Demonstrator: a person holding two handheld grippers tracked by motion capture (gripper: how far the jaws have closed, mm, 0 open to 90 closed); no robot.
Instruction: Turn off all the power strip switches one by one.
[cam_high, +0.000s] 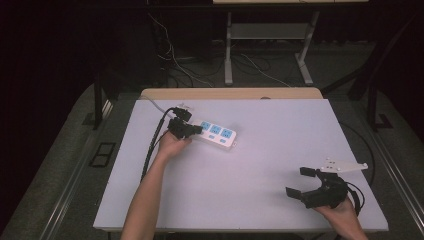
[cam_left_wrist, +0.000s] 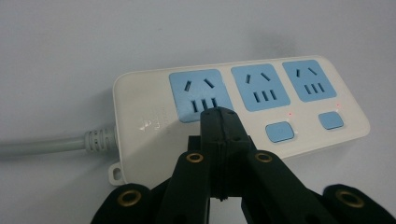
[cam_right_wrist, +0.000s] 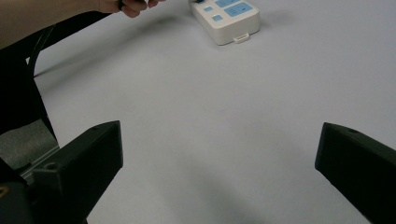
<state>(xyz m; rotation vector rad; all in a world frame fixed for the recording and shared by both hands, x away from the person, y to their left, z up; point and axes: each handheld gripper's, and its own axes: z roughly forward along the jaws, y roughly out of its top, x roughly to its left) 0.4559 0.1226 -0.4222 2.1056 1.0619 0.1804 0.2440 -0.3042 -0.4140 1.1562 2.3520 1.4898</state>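
High view, left to right: my left forearm (cam_high: 145, 195) comes up from the bottom edge, left of centre. My left hand (cam_high: 172, 145) holds the left gripper (cam_high: 192, 131) in the upper-left part of the white table (cam_high: 260, 175). Its black cable (cam_high: 152, 140) trails down-left off the table edge. Gripper tip sits over the left end of the white power strip (cam_high: 222, 137), which lies just left of frame centre, tilted slightly down to the right.

Left gripper view: jaws clenched flat against each other, nothing between them. Left gripper (cam_left_wrist: 219, 114) tip is at the lower edge of the leftmost blue socket (cam_left_wrist: 198, 93); can't tell if it touches. Power strip (cam_left_wrist: 140, 112) runs across mid-frame, grey cord (cam_left_wrist: 46, 144) exiting left. Two more blue sockets to the right, each with a blue switch (cam_left_wrist: 280, 131) below it and a small red indicator lit beside.

High view, lower right: my right hand (cam_high: 342, 212) holds the right gripper (cam_high: 297, 182) near the table's near-right corner, well apart from the strip. Grey plate (cam_high: 345, 165) on top of it.

Right gripper view: right gripper (cam_right_wrist: 219, 154) released, jaws spread wide at the lower-left and lower-right corners, bare table between. Power strip (cam_right_wrist: 233, 25) end shows at top centre, my left arm (cam_right_wrist: 46, 18) upper left.
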